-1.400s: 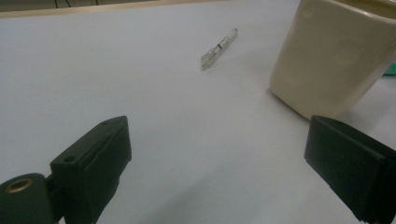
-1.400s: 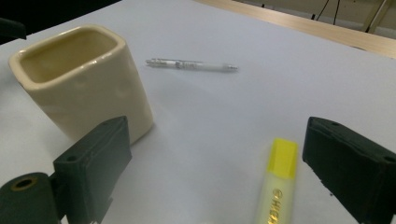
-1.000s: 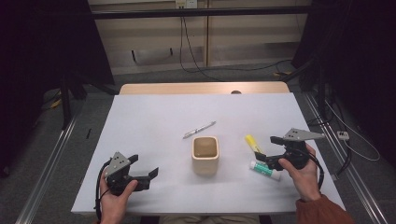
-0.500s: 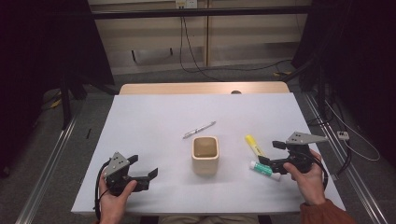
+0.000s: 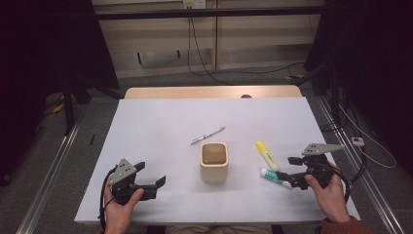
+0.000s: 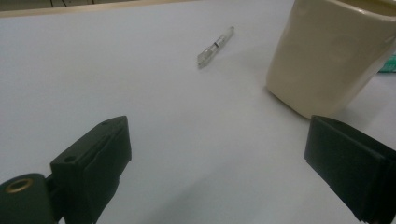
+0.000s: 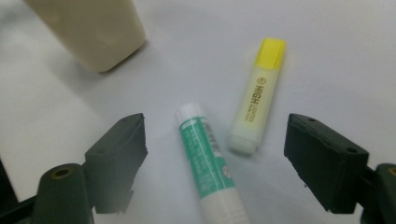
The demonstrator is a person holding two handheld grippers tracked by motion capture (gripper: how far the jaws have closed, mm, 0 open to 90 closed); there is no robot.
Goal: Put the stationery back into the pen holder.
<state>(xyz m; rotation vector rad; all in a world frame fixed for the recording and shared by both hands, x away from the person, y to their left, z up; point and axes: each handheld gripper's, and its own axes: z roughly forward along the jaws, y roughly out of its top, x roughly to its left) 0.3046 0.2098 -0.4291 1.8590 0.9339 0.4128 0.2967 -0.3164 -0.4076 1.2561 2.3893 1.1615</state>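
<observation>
In the high view the right tongs (image 5: 291, 171) sit at the lower right of the frame, held in the person's right hand (image 5: 329, 191), with their jaws spread wide and nothing between the pads. Just ahead of them, on the white desk (image 5: 156, 126), lies a green-and-white glue stick (image 5: 275, 177), its near end by the jaw tips. In the right gripper view the right tongs (image 7: 215, 154) frame that glue stick (image 7: 210, 163), which runs from the centre down to the bottom edge, white cap pointing up the frame; neither jaw touches it. Just beside it, right of centre, lies a yellow highlighter (image 7: 259, 95), almost parallel, its bright cap toward the top of the frame; the two lie close, with a thin strip of desk between them. At the upper left of that view stands the base of a cream cup (image 7: 91, 30), apart from both.

In the high view the cup (image 5: 214, 162) stands upright in the middle, between the two hands. Above it, slightly left, lies a slim clear pen (image 5: 207, 135), slanted. The left tongs (image 5: 152, 173) rest at the lower left in the left hand (image 5: 122, 207), jaws wide and empty. In the left gripper view the left tongs (image 6: 217, 158) point over bare desk, with the cup (image 6: 331, 56) at upper right and the pen (image 6: 215, 45) top centre, well beyond the jaws.
</observation>
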